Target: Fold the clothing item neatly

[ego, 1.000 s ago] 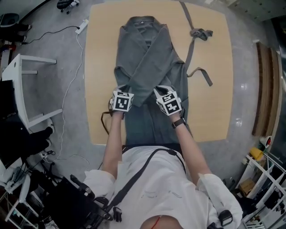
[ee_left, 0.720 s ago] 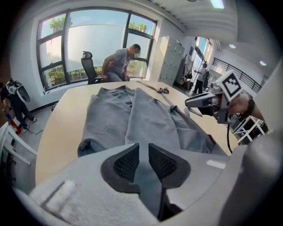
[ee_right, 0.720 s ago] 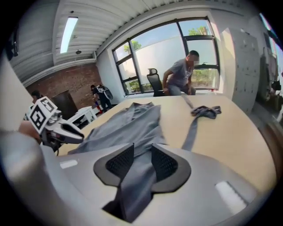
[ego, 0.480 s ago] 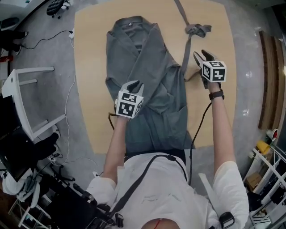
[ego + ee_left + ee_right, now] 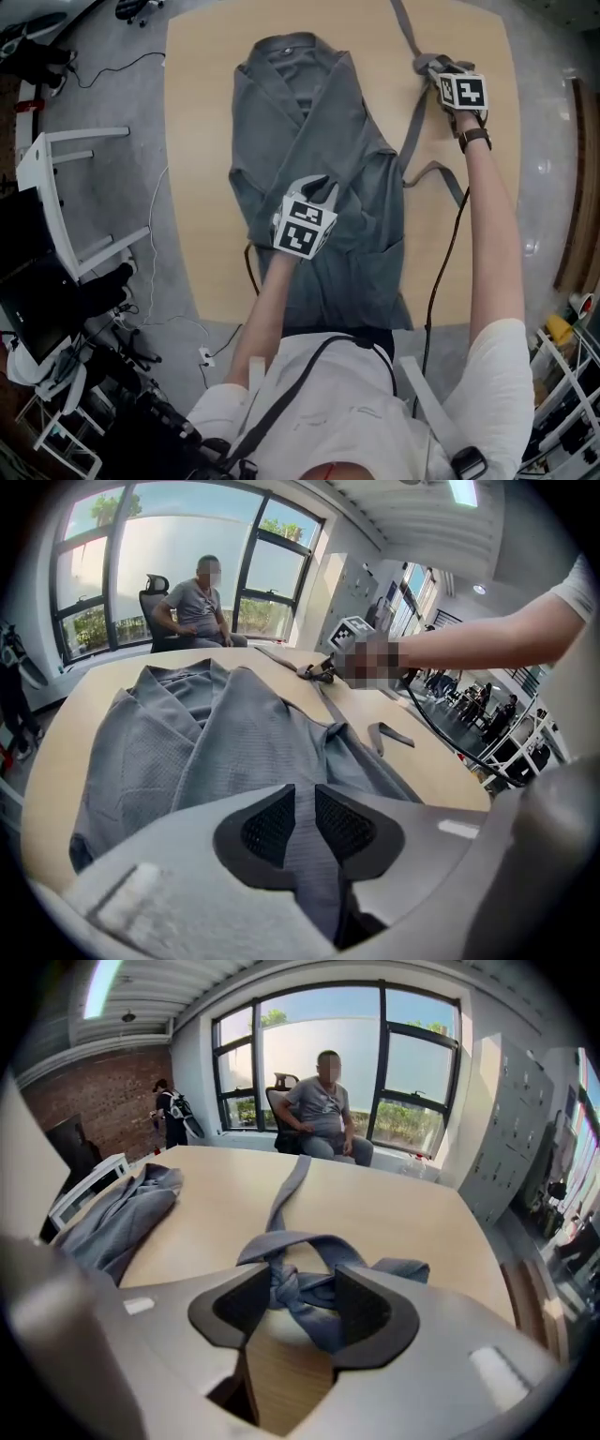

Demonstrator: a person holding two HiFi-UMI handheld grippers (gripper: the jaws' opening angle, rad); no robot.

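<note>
The grey robe [image 5: 309, 112] lies spread on the wooden surface [image 5: 202, 141]. The left claw [image 5: 317, 185] is pinched on its fabric mid-robe. The right claw [image 5: 305, 1307], whose jaws have just been opening, stands apart around the belt's knot [image 5: 286, 1288] near the far right corner.

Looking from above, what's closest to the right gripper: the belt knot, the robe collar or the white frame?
1. belt knot, between the right gripper's jaws.
2. robe collar, leftward on the table.
3. white frame, on the floor, far left.
</note>
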